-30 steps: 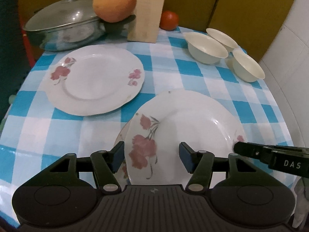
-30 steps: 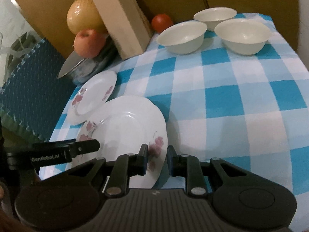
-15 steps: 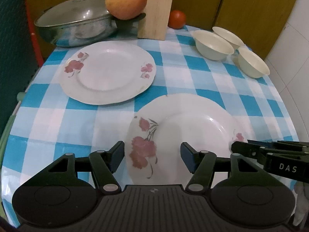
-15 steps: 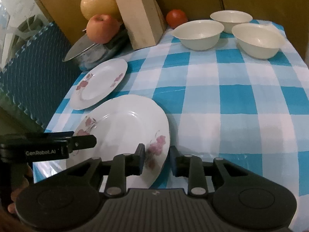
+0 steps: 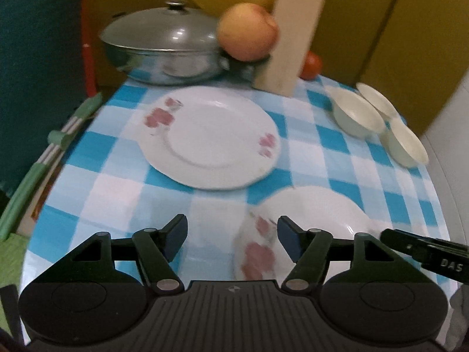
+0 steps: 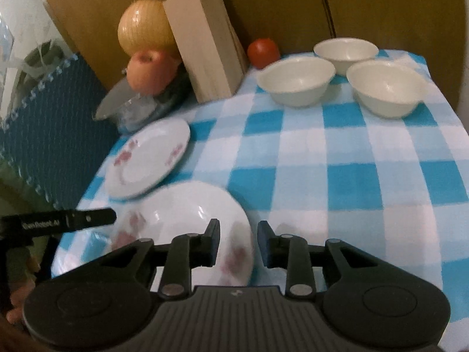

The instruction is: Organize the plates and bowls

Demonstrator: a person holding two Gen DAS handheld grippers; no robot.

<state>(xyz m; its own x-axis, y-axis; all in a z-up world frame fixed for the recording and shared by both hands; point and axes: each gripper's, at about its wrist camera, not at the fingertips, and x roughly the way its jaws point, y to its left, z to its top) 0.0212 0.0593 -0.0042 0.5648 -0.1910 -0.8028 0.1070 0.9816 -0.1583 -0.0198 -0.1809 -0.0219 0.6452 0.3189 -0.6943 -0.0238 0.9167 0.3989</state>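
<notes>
Two white plates with red flowers lie on the blue-checked cloth. The far plate (image 5: 211, 138) (image 6: 148, 157) is beside the pot. The near plate (image 5: 310, 228) (image 6: 187, 231) lies at the front edge. Three cream bowls (image 5: 356, 114) (image 6: 296, 82) stand at the back right. My left gripper (image 5: 231, 239) is open and empty, just left of the near plate's rim. My right gripper (image 6: 238, 242) is open, its jaws either side of the near plate's right rim without touching it.
A lidded steel pot (image 5: 164, 55) stands at the back left with an apple (image 5: 247, 39) on its handle. A wooden knife block (image 5: 290, 41), an onion (image 6: 145, 28) and a tomato (image 6: 263, 52) stand along the back. The table's edge is close on the left.
My right gripper has opened off the near plate's rim and the plate now lies flat. My left gripper has shifted left and back, so the plate sits to its right.
</notes>
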